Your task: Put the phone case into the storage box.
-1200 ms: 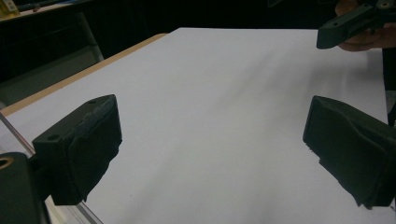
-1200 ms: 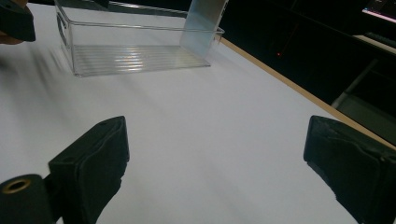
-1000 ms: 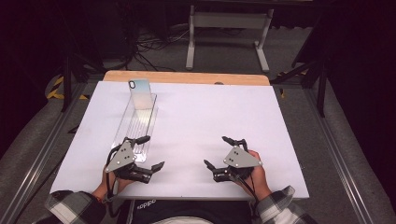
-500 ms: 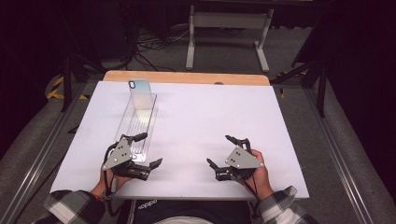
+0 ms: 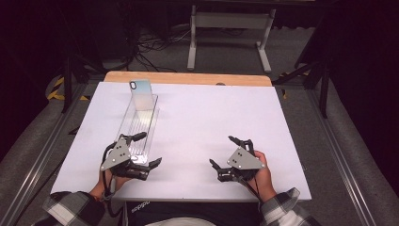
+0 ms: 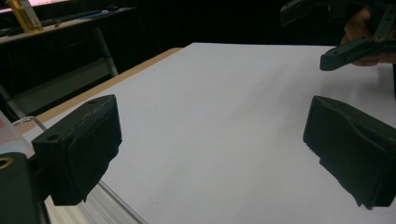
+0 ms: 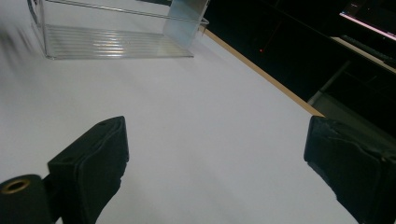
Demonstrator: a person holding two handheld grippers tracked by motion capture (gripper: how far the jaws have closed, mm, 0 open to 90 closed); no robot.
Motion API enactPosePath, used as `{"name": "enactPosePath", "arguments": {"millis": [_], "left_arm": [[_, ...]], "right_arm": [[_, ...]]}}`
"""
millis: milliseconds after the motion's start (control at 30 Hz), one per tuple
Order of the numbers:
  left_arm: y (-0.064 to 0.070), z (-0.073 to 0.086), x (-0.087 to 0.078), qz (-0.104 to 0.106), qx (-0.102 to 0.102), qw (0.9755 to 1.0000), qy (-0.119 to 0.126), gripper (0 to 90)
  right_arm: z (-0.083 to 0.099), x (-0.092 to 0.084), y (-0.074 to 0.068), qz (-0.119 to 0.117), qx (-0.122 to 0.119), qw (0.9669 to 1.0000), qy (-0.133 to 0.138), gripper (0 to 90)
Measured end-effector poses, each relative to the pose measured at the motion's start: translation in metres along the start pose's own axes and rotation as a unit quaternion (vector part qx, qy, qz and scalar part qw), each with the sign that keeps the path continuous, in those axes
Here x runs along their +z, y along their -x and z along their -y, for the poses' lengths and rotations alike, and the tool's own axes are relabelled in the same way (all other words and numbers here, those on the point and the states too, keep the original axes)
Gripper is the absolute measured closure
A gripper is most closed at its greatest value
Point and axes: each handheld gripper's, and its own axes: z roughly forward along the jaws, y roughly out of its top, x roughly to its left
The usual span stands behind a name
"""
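Slightly nearer than before, both grippers, left [image 5: 147, 150] and right [image 5: 229, 153], hover with jaws released over the white bench [image 5: 211, 117], the left beside the clear ribbed plastic tray [image 5: 136, 129] propping an upright phone [image 5: 141, 94], seemingly poised to reach.

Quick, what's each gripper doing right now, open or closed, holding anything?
Left gripper: open, holding nothing, by the clear tray.
Right gripper: open, holding nothing.

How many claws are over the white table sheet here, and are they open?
2. The left claw hovers by the near end of the clear tray, open and empty. The right claw hovers over the near right of the white sheet, also open and empty.
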Motion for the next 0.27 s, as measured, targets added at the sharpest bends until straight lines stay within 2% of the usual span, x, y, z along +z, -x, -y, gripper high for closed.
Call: {"name": "enactPosePath", "arguments": {"millis": [167, 267], "left_arm": [[-0.0008, -0.0003, -0.0028, -0.005, 0.0, 1.0, 0.004, 4.9], [-0.0023, -0.0006, -0.0036, -0.009, -0.005, 0.9999, 0.007, 5.0]], "right_arm": [[0.0002, 0.0008, 0.0025, -0.001, 0.003, 1.0, 0.003, 6.7], [0.0004, 0.0017, 0.0043, -0.004, 0.013, 0.9999, 0.003, 6.6]]}}
